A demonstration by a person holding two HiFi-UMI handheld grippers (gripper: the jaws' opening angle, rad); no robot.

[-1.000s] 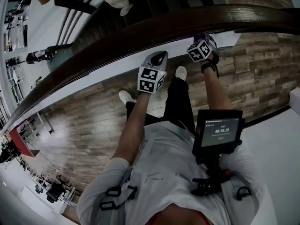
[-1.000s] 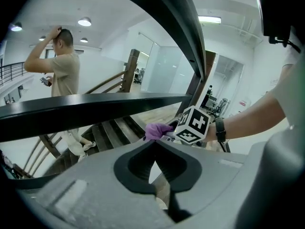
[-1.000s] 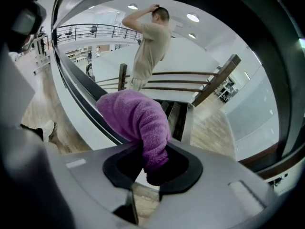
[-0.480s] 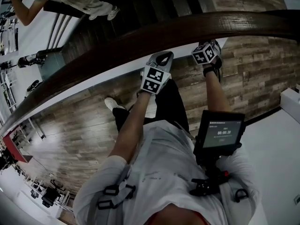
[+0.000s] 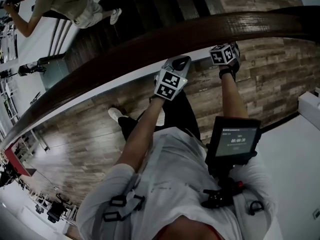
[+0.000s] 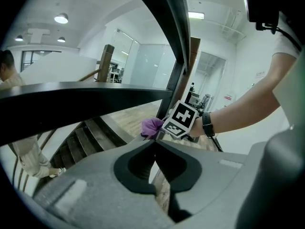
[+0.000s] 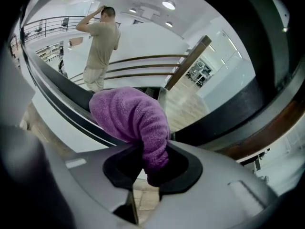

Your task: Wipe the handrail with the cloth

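Handrail: a dark brown, curved wooden handrail (image 5: 150,39) sweeps from lower left to upper right across the head view, above a wood-plank floor (image 5: 90,134).
Right gripper: the right gripper (image 5: 233,47) is raised to the near edge of the rail, its marker cube facing the camera.
Right jaws: closed on a purple terry cloth (image 7: 131,118). The cloth is pinched low between the jaws and bulges out above them in a soft lump.
Cloth position: in the left gripper view the cloth (image 6: 151,126) sits at the tip of the right gripper (image 6: 159,130), just under the dark rail (image 6: 71,106). Contact between cloth and rail cannot be confirmed in any view.
Left gripper: the left gripper (image 5: 181,60) is held just below the rail, to the left of the right one and near it.
Left jaws: tips together (image 6: 153,143), with nothing between them.
Wrist: a black watch band (image 6: 206,124) on the right wrist.
Chest rig: a dark tablet screen (image 5: 234,143) mounted in front of the wearer's torso.
Background: dark stair treads (image 5: 150,4) beyond the rail. A second person in a tan shirt (image 7: 101,42) stands by the stairs with one hand raised to the head.
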